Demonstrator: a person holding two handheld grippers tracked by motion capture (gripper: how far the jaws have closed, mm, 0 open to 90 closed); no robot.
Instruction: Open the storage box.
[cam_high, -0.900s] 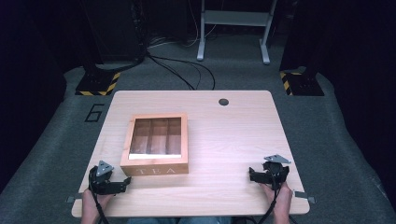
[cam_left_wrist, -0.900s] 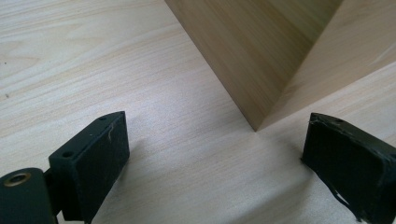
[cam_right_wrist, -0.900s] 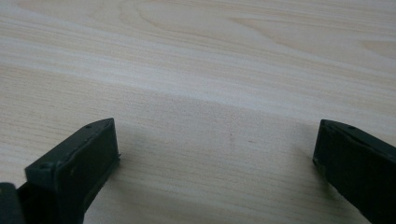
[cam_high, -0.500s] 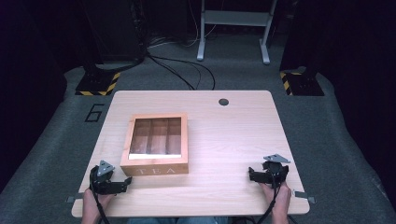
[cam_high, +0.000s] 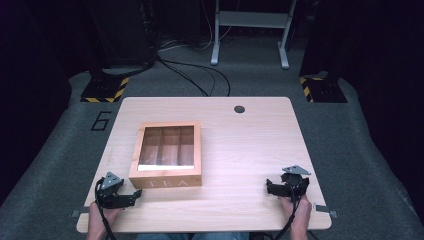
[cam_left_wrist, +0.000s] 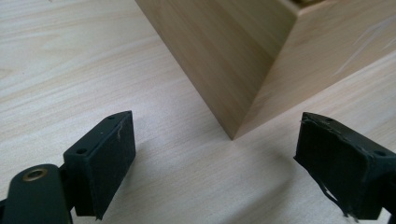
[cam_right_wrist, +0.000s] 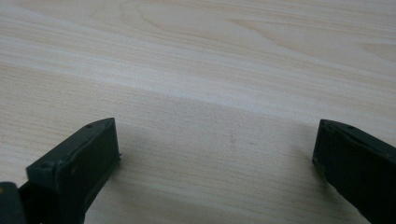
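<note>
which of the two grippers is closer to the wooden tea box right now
The left gripper, near the table's front left edge. The wooden tea box with the glass lid has its near corner just ahead of it, while the right gripper faces bare tabletop.

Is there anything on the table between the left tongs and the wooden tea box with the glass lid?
No. In the left gripper view only bare light wooden table lies between the open left tongs and the box's near corner.
</note>
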